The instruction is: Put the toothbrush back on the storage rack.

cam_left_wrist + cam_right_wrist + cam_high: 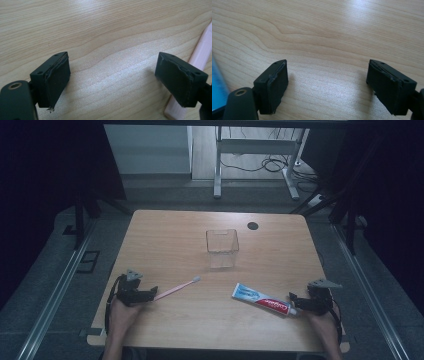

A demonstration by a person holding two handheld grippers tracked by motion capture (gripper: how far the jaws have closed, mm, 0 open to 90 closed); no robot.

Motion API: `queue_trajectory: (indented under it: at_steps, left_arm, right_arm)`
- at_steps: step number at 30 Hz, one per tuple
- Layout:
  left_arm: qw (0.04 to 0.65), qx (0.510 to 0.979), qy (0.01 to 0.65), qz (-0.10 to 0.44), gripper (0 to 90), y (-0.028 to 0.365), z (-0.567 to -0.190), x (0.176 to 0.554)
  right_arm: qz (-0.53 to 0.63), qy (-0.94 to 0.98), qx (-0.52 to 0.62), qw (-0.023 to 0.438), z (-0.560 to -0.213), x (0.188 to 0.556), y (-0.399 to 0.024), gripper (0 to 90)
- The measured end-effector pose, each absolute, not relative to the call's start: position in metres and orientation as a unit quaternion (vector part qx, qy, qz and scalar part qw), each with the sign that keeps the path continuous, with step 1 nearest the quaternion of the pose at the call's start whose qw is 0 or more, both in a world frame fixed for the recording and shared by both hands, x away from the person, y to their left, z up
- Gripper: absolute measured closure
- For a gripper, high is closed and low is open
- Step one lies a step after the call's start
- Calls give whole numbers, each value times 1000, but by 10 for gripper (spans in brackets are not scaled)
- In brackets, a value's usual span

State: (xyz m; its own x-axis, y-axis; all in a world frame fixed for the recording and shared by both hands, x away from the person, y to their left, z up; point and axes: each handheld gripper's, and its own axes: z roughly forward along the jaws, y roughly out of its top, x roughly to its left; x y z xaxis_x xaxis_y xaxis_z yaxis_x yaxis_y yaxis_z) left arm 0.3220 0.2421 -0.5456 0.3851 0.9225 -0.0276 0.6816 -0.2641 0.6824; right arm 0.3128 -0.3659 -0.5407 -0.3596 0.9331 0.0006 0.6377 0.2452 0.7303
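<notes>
We see our two handheld grippers, the left gripper (150, 293) and the right gripper (294, 301), both built of matte black blocks, each topped by a grey three-cornered plate and trailing a dark cable. Each jaw is a chunky black block with small screw holes and a worn, frayed rubber pad; a brass-ringed hole sits below. Our forearms are bare, without sleeves.

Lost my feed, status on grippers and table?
Left gripper open beside toothbrush. Right gripper open beside toothpaste. Both flat on table. Clear cup beyond, path open.
</notes>
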Motion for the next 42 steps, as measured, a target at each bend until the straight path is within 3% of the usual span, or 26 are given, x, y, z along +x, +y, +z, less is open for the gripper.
queue_trajectory:
  at_steps: [34, 39, 41, 42]
  left_arm:
    - [322, 772, 512, 199, 187, 234, -534, 320]
    - [332, 774, 498, 204, 267, 230, -528, 317]
    - [337, 778, 492, 200, 357, 229, -526, 315]
    - [342, 782, 485, 188, 447, 228, -524, 315]
  right_arm:
    - [328, 758, 518, 223, -541, 313, -366, 164]
    - [328, 758, 518, 223, -541, 313, -366, 163]
    - [328, 758, 518, 223, -541, 313, -366, 163]
    - [328, 758, 518, 223, -541, 313, -366, 163]
